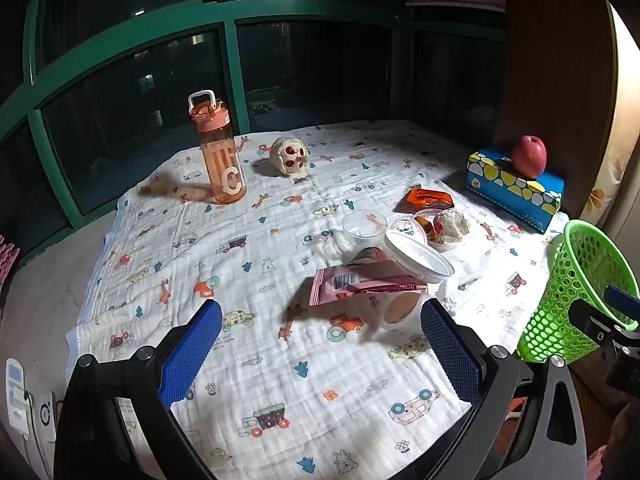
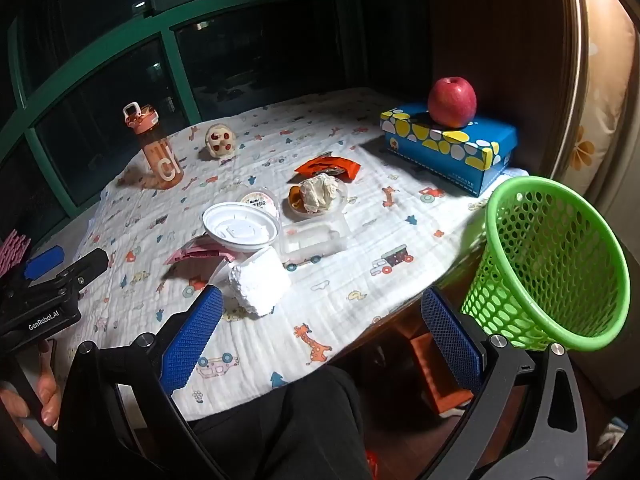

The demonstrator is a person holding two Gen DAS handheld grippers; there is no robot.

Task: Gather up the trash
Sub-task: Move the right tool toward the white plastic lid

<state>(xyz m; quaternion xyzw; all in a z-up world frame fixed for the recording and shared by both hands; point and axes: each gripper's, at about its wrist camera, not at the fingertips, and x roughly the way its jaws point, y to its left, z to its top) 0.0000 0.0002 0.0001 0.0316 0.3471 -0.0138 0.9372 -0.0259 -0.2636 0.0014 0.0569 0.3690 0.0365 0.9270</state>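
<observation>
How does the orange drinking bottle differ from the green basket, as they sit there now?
The orange bottle stands upright at the far left of the cloth; the green basket sits tilted at the table's near right edge. The bottle is slim, see-through and capped, with a white carry loop; the basket is wide, open-topped and full of holes. The bottle bears a big white letter; the basket is plain. Both look like plastic.

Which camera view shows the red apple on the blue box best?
The right wrist view: the red apple appears large, well lit and whole on the blue box. In the left wrist view the apple is also whole, but smaller and near the frame's right side.
</observation>
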